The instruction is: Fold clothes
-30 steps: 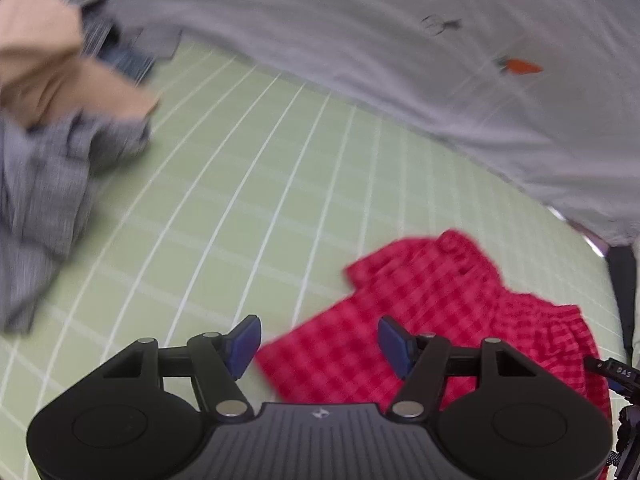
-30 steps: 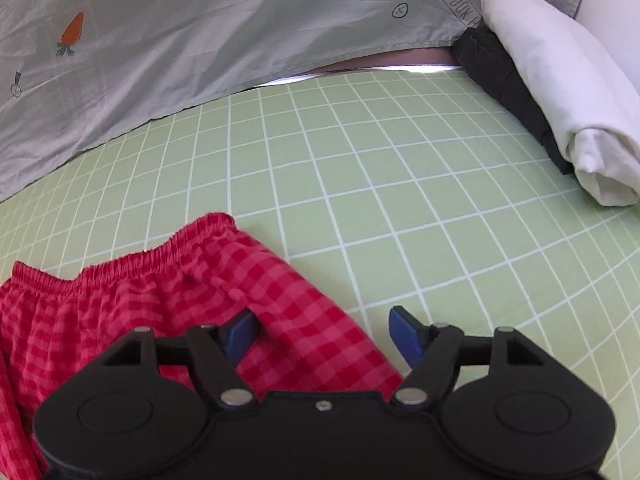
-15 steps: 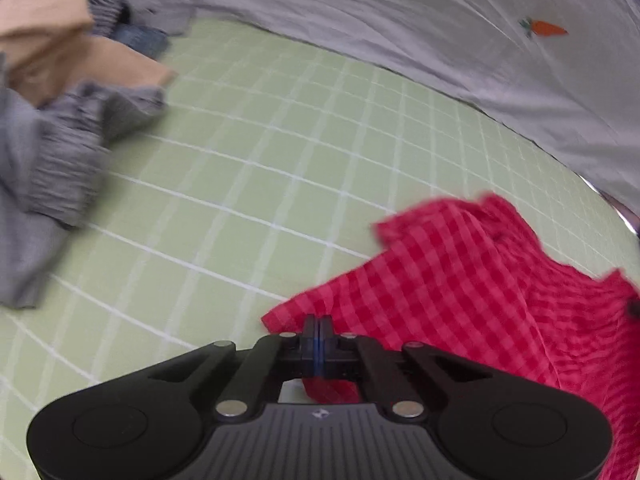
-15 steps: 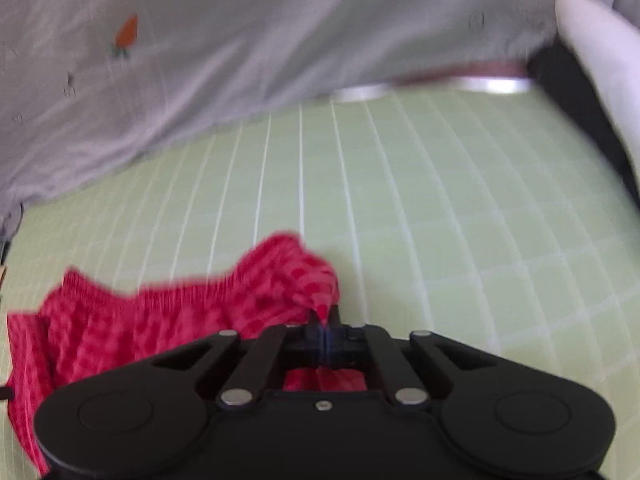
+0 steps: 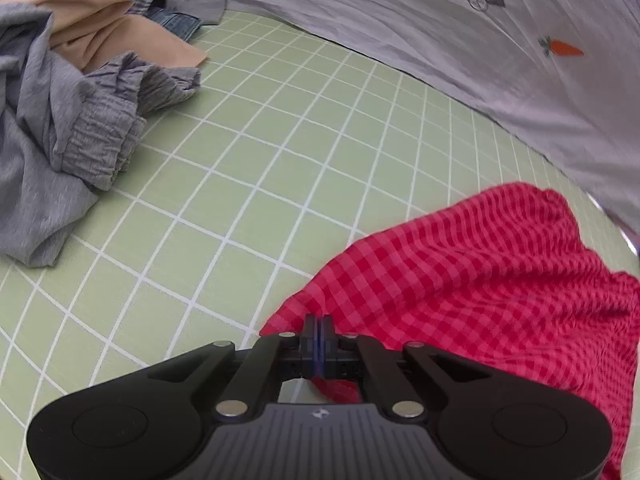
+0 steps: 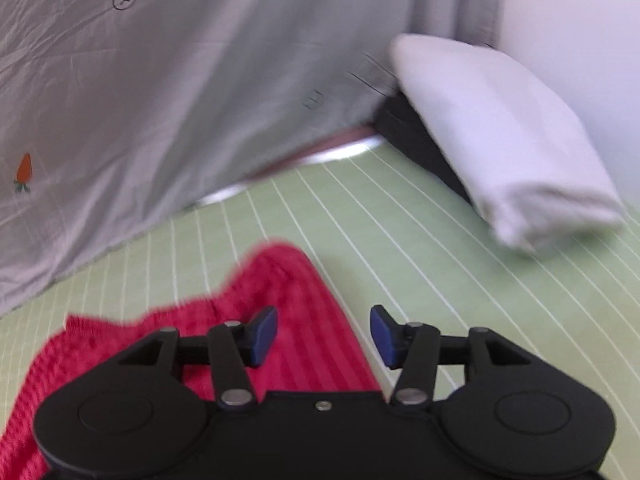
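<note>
Pinching a corner of the red gingham shorts (image 5: 472, 280) with the left gripper (image 5: 318, 340), jaws fully closed on the cloth, rest of the garment rising toward 2 o'clock over the green gridded mat (image 5: 248, 184). In the right wrist view, right gripper (image 6: 324, 332) with jaws wide apart, holding nothing, poised over the shorts' near edge; elastic waistband (image 6: 96, 332) at 9 o'clock, a raised peak of fabric at 12 o'clock. Motion blur there; contact with the cloth not determinable.

Bystanders: heap of grey and tan clothes (image 5: 68, 120) at 10 o'clock in the left view; grey carrot-print sheet (image 5: 480, 40) along the far edge; folded white item (image 6: 500, 140) on a dark one (image 6: 416, 136) at 2 o'clock in the right view.

Likely faults: single-corner hold letting the shorts swing, twist or bunch, spoiling the fold line; thin pinch slipping under tension; open right jaws closing on one layer only, or on mat.
</note>
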`<control>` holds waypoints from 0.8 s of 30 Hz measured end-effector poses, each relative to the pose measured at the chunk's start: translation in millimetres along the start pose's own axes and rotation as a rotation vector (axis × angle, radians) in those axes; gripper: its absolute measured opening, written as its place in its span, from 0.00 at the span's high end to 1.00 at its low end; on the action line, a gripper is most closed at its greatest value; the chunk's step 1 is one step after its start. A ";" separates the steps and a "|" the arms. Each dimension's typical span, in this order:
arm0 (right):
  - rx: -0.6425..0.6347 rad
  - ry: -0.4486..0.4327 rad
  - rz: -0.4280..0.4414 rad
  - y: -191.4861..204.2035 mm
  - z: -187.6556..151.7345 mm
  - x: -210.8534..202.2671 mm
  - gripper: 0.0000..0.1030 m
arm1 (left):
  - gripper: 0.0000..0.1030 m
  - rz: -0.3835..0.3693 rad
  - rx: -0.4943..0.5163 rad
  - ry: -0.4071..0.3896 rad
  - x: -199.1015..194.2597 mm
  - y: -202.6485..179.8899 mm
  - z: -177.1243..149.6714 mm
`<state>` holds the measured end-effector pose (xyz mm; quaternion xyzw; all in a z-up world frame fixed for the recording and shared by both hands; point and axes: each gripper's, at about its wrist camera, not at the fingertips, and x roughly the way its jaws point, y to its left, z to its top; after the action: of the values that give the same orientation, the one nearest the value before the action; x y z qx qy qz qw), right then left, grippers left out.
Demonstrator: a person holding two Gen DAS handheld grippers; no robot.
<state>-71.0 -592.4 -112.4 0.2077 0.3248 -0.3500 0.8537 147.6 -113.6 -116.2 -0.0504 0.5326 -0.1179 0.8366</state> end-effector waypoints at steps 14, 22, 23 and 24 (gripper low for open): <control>0.096 0.169 -0.092 -41.0 -106.1 -62.4 0.28 | 0.99 -0.049 0.015 -0.013 -27.5 1.5 -31.7; 0.089 0.168 -0.008 -39.7 -123.0 -60.8 0.39 | 0.99 -0.077 -0.003 -0.006 -39.6 7.2 -54.9; 0.075 0.160 0.007 -39.0 -123.2 -60.6 0.65 | 1.00 -0.084 -0.008 -0.007 -39.4 7.8 -56.4; 0.061 0.166 0.031 -38.5 -122.4 -59.0 0.98 | 1.00 -0.090 -0.008 -0.009 -38.6 7.7 -57.2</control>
<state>-181.4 -519.6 -162.0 0.2666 0.3803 -0.3282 0.8225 81.5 -94.1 -108.4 -0.0781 0.5267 -0.1532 0.8325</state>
